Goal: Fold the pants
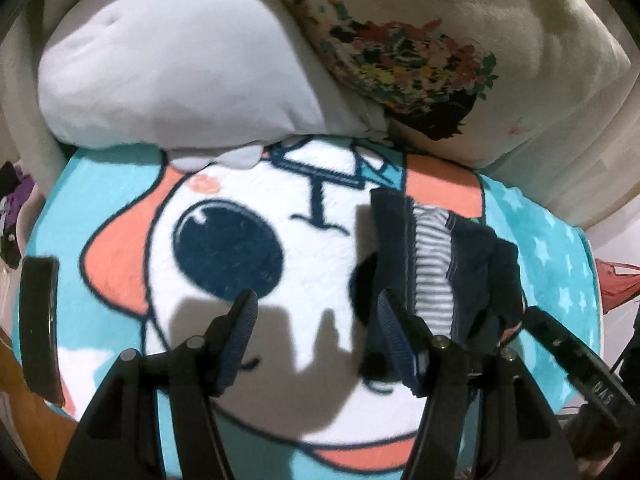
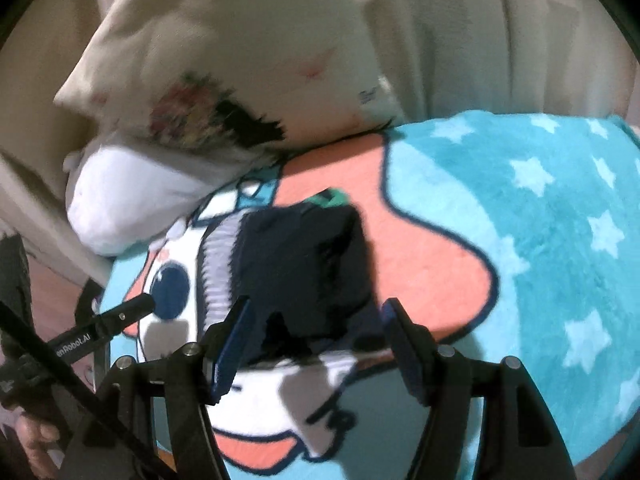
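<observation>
**Both tools wide apart over the folded pants**

We see the left tool (image 1: 316, 320) with its fingers spread wide, gripping nothing; its right finger (image 1: 394, 332) lies just beside the near left edge of the pants (image 1: 440, 264). The right tool (image 2: 314, 330) is also spread wide, with nothing clamped, and the near edge of the pants (image 2: 304, 268) shows between its fingers. The pants are dark navy with a grey striped inner layer showing on their left side, bunched in a compact fold on the cartoon blanket (image 1: 260, 208). Beyond them, at the far end of the bed, lie a white pillow (image 1: 172, 76) and a cream pillow with a floral print (image 1: 440, 40).
</observation>
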{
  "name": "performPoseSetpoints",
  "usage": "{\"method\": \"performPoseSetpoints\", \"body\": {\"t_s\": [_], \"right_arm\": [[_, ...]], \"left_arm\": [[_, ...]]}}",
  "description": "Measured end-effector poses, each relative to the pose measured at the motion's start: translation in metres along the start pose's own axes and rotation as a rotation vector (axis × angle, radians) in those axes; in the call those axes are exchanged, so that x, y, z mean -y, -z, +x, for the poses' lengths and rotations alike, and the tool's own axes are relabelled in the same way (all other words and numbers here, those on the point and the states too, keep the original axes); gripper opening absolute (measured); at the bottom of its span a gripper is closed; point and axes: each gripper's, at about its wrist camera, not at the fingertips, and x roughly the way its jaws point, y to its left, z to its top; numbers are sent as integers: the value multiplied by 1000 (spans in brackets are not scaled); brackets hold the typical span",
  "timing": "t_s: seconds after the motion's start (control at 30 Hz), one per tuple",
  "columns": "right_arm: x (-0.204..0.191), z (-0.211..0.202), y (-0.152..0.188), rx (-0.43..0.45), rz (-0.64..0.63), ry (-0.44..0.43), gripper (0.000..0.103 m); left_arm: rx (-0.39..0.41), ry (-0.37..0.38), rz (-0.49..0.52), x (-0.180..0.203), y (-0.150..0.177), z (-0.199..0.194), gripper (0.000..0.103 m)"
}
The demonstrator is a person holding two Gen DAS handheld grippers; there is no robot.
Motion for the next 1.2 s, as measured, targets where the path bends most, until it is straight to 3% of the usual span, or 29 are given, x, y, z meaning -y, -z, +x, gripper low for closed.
{"method": "performPoseSetpoints", "body": {"t_s": [0.13,0.43,0.67,0.9,1.2], "right_arm": [[-31,9,21,-33,-74,36,72],[-95,34,62,-109,-182,76,72],[-136,58,90,-192,-255,71,72],[-157,46,83,-146,-325,114,72],[-148,20,62,-71,-302,186,75]], "left_arm": [[-7,21,-46,-28,13,-9,62],[-21,-9,-140,-106,38,-27,62],[-59,-4,-182,-136,56,-26,62],[-7,26,-186,-142,49,-43,62],[69,28,-149,-128,28,-57,67]]}}
